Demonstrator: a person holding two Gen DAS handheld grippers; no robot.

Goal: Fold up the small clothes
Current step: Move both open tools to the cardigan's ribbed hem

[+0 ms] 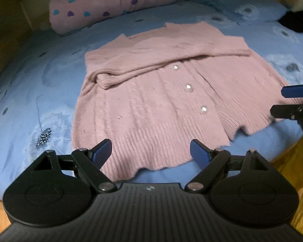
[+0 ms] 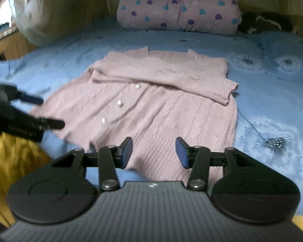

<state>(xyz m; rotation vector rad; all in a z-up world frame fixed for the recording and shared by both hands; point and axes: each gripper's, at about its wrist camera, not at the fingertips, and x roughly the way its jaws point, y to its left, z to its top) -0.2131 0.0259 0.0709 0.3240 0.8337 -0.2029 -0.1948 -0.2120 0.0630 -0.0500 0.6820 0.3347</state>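
Pink knit fills both views: a cardigan lies flat, buttoned side up, on a blue bedsheet. In the left wrist view, the left gripper hangs just above the cardigan's ribbed hem, which lies directly ahead of and below its fingertips. Its jaws stand wide apart and nothing is between the pads. Both sleeves are already folded across the chest, further ahead of this gripper, with one cuff ahead to its left and the other far ahead to its right. Three shiny buttons run down the front, a little to the right of the gripper's line. At the right edge of this view the right gripper shows with a clear gap between its fingers, over the cardigan's side edge near the hem. Beyond the cardigan sits a pink pillow with hearts. In the right wrist view, the right gripper also hovers over the hem; its jaws are partly open and hold nothing. The cardigan spreads out ahead of it, the folded sleeves lie across the upper part, and the left gripper appears to its left, beside the cardigan's edge. I judge that the sleeve folds are done and that the body fold is left: the hem is not yet lifted toward the collar, and neither gripper has taken the fabric.
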